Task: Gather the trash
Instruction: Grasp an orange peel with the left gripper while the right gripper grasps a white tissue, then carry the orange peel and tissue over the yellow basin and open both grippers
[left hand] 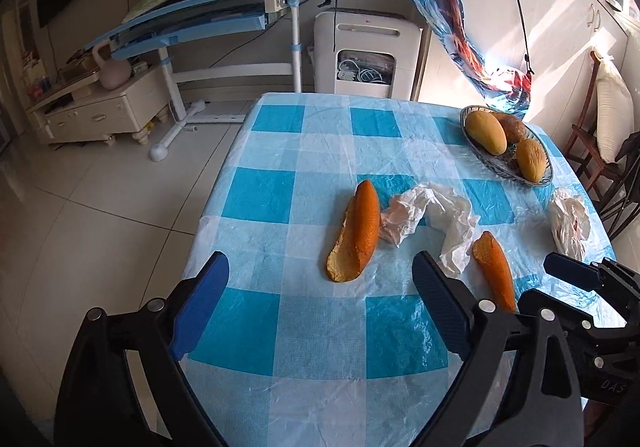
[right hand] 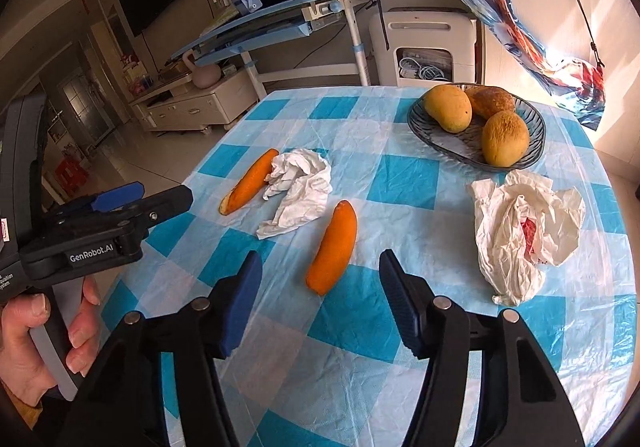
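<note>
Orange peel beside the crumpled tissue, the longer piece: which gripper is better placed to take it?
Probably left. The longer peel lies just ahead of the open left gripper; the right gripper faces the shorter peel.

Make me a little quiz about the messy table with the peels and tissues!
1. How many orange peels lie on the tablecloth?
2. True or false: the right gripper is holding a peel.
3. What holds the mangoes: A a bowl, B a box, C a bag?

Key:
1. Two: one beside the crumpled tissue, one before the right gripper.
2. False; its jaws are open and empty.
3. A, the bowl.
</note>
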Tool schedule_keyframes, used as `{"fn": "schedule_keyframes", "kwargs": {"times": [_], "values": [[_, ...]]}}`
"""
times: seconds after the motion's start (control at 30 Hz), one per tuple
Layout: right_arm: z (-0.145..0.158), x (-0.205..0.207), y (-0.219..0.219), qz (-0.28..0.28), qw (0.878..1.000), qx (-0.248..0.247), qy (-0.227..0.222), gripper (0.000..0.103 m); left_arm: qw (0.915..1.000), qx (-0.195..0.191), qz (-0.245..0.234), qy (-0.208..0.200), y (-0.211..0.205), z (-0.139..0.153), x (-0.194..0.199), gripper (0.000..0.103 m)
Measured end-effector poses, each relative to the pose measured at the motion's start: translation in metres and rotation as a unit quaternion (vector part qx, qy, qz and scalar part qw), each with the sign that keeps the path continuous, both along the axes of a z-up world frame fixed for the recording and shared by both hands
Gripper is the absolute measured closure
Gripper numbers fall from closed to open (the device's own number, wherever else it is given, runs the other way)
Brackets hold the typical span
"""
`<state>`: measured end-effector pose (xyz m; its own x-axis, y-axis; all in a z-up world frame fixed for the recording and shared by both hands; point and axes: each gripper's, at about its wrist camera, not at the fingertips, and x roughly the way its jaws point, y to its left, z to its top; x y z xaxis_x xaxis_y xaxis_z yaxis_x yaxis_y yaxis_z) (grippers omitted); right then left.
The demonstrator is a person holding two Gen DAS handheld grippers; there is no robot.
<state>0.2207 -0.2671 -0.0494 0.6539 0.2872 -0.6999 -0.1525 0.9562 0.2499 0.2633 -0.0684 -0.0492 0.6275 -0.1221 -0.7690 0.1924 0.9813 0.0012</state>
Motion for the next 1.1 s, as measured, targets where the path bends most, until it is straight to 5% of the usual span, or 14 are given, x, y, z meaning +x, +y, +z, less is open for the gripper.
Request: {"fn": "schedule_keyframes", "kwargs": {"times": [0.37,0.5,0.6,0.67,0.9,1.1], "values": [[-0.002,0.051,-0.01,0.005,0.999,0.04,-0.008,0.043,0.9986,0.021,-0.023,0.043,-0.022,-0.038,0.047,0.04],[-0.006,0.072,0.004,0.021,0.999,0.034,0.002,0.044,0.9981,0.017,-0.042,0.042,-0.028,-0.035,0.05,0.067],[-0.017,0.086,0.012,0.028,0.999,0.019,0.026,0.058,0.9976,0.005,-0.05,0.047,-0.027,-0.033,0.05,0.084],[-0.025,0.092,0.017,0.035,0.998,0.006,0.042,0.087,0.9972,-0.009,-0.052,0.053,-0.024,-0.031,0.049,0.087],[0.017,0.066,0.016,0.033,0.999,-0.006,-0.03,0.092,0.996,-0.052,-0.06,0.041,-0.005,0.002,0.009,0.089],[0.064,0.005,0.015,0.05,0.996,0.0,-0.077,0.092,0.9948,-0.078,-0.061,0.022,0.016,0.036,-0.062,0.089]]}}
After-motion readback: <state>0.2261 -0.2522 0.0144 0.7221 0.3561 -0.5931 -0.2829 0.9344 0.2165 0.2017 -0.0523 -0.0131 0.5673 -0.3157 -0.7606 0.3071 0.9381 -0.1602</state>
